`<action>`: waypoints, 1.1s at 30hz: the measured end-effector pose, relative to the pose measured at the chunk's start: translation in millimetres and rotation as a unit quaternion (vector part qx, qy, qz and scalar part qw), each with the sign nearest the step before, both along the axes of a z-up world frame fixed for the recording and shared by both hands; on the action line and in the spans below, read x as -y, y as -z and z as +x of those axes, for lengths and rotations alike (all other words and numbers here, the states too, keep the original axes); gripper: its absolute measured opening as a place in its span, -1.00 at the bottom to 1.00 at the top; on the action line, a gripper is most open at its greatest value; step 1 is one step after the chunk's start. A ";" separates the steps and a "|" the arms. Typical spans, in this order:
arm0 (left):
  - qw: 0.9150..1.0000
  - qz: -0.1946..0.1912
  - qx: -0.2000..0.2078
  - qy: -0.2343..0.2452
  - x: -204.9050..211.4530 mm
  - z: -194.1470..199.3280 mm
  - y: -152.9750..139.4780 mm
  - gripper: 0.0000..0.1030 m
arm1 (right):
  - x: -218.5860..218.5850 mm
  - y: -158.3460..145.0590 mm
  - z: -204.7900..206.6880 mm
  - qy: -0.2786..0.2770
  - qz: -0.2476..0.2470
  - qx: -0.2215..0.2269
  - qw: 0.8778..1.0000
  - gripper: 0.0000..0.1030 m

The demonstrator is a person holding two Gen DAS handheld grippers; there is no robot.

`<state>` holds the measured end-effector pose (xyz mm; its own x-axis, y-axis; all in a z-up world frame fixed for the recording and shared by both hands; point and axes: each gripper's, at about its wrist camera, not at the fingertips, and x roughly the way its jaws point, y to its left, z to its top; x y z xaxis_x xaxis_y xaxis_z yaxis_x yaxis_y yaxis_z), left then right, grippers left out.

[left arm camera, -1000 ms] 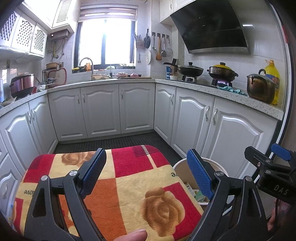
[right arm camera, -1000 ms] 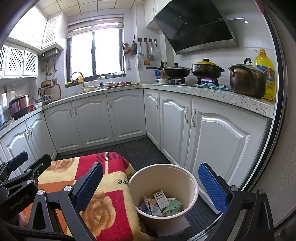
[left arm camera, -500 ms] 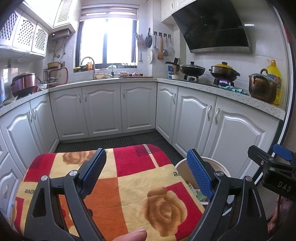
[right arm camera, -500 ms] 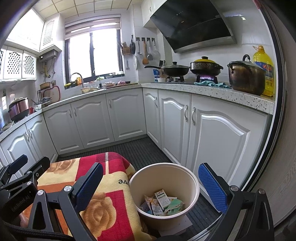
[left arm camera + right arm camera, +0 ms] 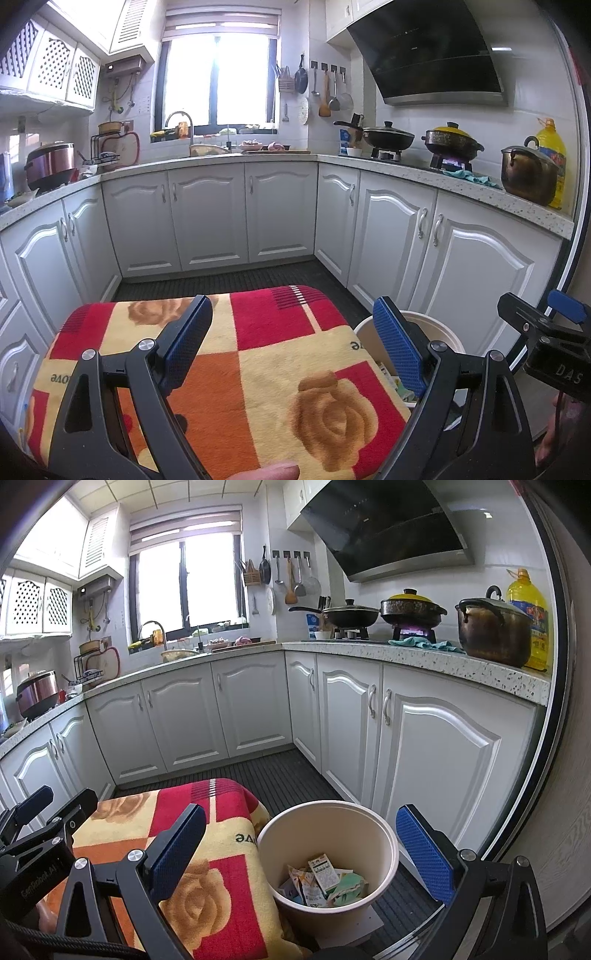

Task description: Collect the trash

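Observation:
A cream round trash bin (image 5: 328,853) stands on the floor at the right of a low table under a red, orange and yellow rose-pattern cloth (image 5: 258,373). Several crumpled wrappers and small cartons (image 5: 321,880) lie in the bin's bottom. My left gripper (image 5: 291,341) is open and empty, raised above the cloth. My right gripper (image 5: 303,847) is open and empty, held above the bin, whose rim also shows in the left wrist view (image 5: 443,326).
White base cabinets (image 5: 280,214) line three sides under a speckled countertop (image 5: 424,657). Pots (image 5: 491,631), a wok and a yellow oil bottle (image 5: 528,616) stand on the right counter. A dark ribbed floor mat (image 5: 280,771) lies beyond the bin.
Both views have shifted slightly, so the two grippers drifted a little. Both stay open and empty. The bin and cloth have not moved.

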<state>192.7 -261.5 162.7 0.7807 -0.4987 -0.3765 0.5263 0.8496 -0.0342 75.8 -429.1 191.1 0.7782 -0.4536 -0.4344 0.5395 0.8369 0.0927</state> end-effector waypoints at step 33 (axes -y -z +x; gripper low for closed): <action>1.000 0.000 -0.008 -0.002 -2.3 3.0 6.0 0.72 | 2.3 5.5 4.0 -0.003 0.008 -0.013 1.000 0.98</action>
<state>195.7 -259.2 156.7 0.7769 -0.4955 -0.3883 0.5222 0.8518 -0.0421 79.8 -431.3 185.6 0.7692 -0.4417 -0.4618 0.5373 0.8382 0.0931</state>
